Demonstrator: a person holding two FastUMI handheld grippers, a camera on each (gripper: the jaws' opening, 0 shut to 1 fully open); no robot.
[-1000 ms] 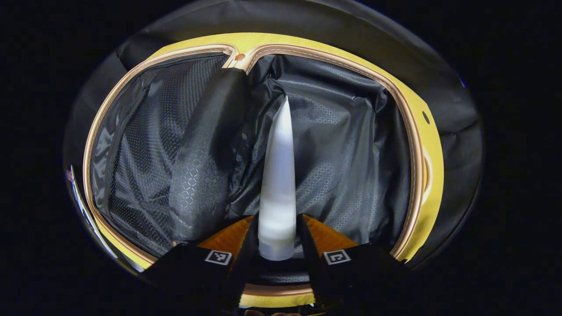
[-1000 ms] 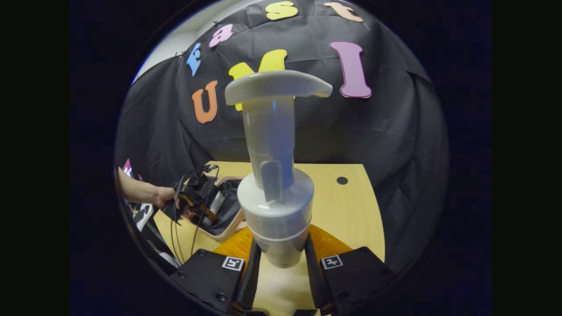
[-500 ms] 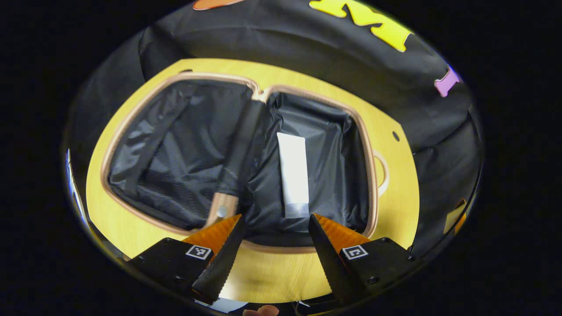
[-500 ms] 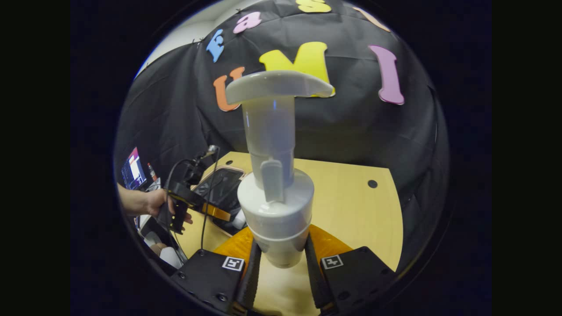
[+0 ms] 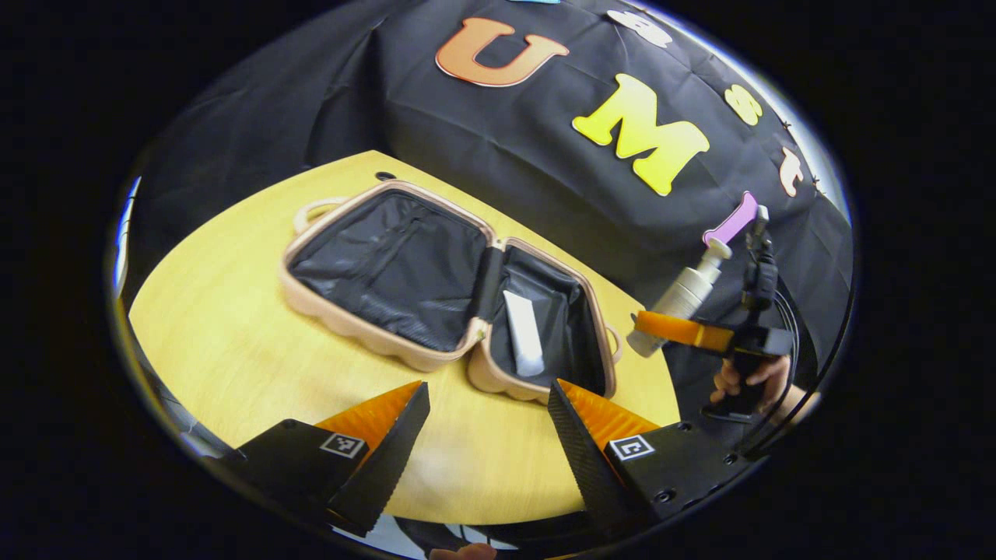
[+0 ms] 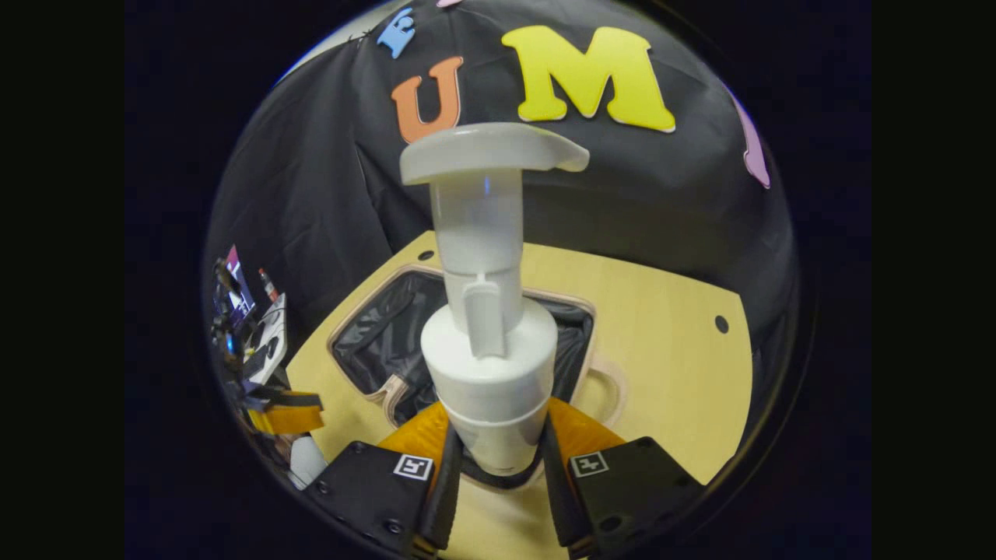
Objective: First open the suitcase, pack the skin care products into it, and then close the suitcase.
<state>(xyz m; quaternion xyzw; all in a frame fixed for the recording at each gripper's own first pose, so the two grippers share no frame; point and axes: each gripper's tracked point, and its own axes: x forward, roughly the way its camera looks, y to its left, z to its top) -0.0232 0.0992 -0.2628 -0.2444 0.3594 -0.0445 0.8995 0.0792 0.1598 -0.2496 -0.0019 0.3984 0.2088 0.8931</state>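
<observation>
Left gripper (image 5: pixel 486 424): foreground, bottom centre of the left gripper view; tongs wide with nothing between them, held over bare table (image 5: pixel 233 327), judged clear of the case so the other hand has room

Right gripper (image 6: pixel 498 459): bottom centre of the right gripper view; tongs narrow, both fingers pressed on the base of the pump bottle (image 6: pixel 489 311), nozzle pointing away from the camera; gripped low, probably so the body goes into the case first

Pump bottle from afar: right of the left gripper view, carried tilted just beside the case's right edge, a hand (image 5: pixel 751 381) below it

Suitcase (image 5: pixel 436 292): mid-frame, lying open and flat, both lined halves up, so items can be dropped straight in

Tube (image 5: pixel 523 333): white, lying flat in the right half, cap toward the camera; already packed

Step judged: bottle next into the right half beside the tube; closing not yet done
</observation>
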